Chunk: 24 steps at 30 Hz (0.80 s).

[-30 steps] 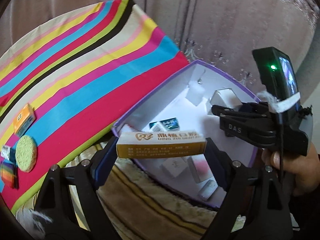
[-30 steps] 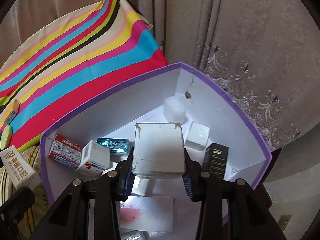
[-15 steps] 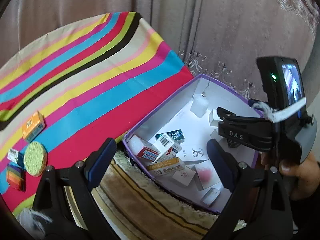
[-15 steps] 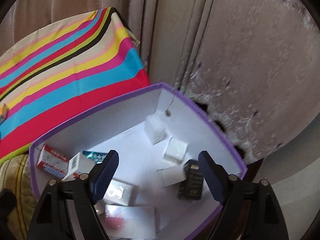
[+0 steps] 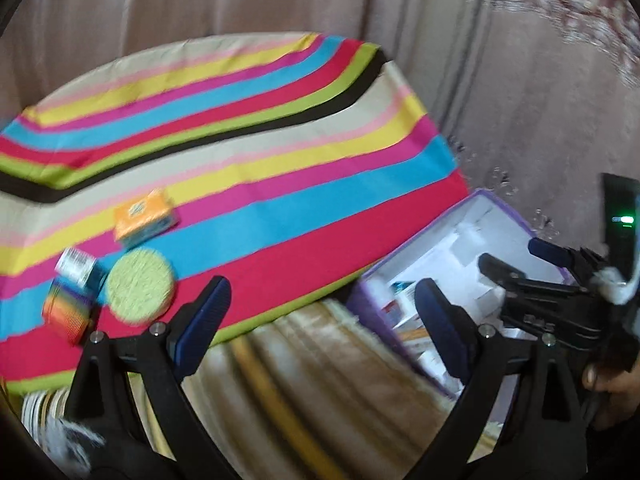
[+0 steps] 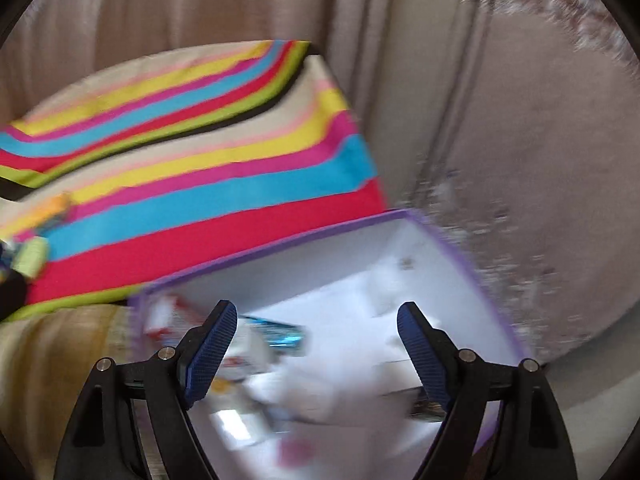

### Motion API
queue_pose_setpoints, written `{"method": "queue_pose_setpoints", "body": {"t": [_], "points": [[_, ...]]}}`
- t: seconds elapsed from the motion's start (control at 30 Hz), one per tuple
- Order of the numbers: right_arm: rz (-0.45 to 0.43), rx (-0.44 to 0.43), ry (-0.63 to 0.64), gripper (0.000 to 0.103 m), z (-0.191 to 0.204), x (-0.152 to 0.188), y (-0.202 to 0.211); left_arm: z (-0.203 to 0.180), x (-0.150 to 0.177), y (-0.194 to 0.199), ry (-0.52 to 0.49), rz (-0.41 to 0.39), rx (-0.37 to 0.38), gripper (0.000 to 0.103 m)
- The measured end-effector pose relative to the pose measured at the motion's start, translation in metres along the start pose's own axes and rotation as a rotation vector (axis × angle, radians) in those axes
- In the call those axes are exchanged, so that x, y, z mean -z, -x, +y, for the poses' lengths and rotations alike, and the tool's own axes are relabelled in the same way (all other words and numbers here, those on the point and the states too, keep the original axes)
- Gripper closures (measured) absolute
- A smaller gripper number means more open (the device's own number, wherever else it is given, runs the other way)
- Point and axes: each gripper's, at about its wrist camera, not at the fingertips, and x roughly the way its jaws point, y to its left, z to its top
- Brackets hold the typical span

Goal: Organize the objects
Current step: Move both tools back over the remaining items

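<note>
Four small things are left on the striped cloth (image 5: 256,184) in the left wrist view: an orange box (image 5: 145,217), a round green sponge (image 5: 141,284), a rainbow-coloured block (image 5: 68,316) and a small silver-and-blue packet (image 5: 78,270) lying between the block and the box. The left gripper (image 5: 322,312) is seen with its jaws wide apart and nothing between them; they have just been opening. The purple box (image 5: 500,200), where sorted things are kept, lies to the right, beside the cloth's edge. The right gripper (image 5: 516,264) is seen over it. The step in hand is judged to be the reach for the next thing. The sponge is nearest and should be approached from above, with the pads placed across its round edge, so that the packet and block beside it are not pushed.

In the right wrist view, which is blurred, the right gripper (image 6: 318,322) is shown wide open and empty above the purple box (image 6: 280,240); its jaws have just been opening. Several small packets can be made out inside, but not told apart. This gripper is best lifted clear of the box wall before it is carried over to the cloth.
</note>
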Motion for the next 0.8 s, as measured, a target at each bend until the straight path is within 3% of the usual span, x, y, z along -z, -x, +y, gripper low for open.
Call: {"method": "queue_pose_setpoints", "body": {"t": [0.23, 0.37, 0.8], "points": [[0.030, -0.108, 0.096, 0.019, 0.049, 0.001, 0.003, 0.036, 0.009, 0.006, 0.064, 0.020, -0.112, 0.009], [0.044, -0.127, 0.151, 0.019, 0.073, 0.005, 0.006, 0.061, 0.016, 0.012, 0.129, 0.027, -0.155, 0.009], [0.085, -0.162, 0.236, 0.019, 0.127, 0.008, 0.004, 0.115, 0.035, 0.027, 0.259, 0.050, -0.194, 0.009]]}}
